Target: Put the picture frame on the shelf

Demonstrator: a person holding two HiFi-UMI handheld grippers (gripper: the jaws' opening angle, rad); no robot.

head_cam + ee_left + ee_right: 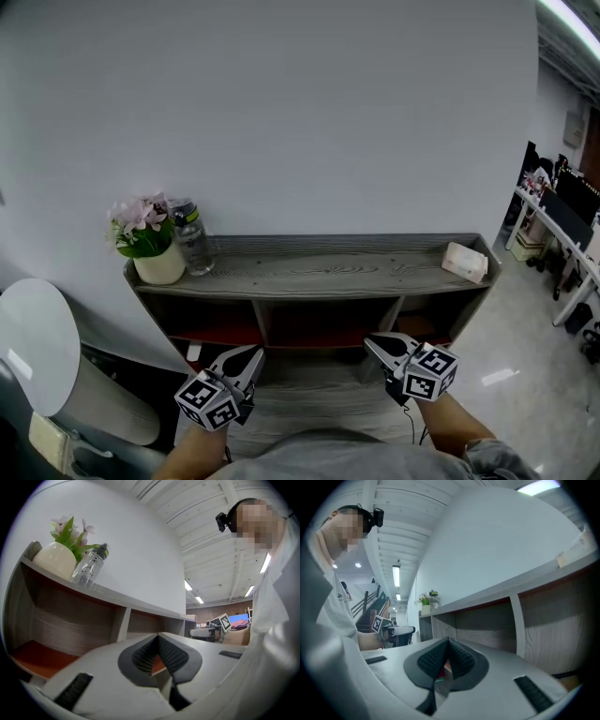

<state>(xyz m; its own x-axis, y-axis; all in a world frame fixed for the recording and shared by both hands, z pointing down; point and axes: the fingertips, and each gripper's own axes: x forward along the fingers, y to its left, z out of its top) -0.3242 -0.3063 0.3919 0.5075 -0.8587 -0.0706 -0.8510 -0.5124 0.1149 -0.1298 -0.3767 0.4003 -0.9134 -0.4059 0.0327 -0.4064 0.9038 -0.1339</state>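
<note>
Head view is showing left gripper (255, 353) and right gripper (371, 342) hovering closed, empty, before the shelf (328, 268); picture frame unseen, probably stiff, glass-fragile, best gripped by its edges.

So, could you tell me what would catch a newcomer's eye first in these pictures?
The left gripper and right gripper, each with a marker cube, sit shut at the bottom of the head view, aimed at the shelf. That grey shelf stands against a white wall, with pink flowers and a bottle at its left end and a pale box at its right end.
</note>
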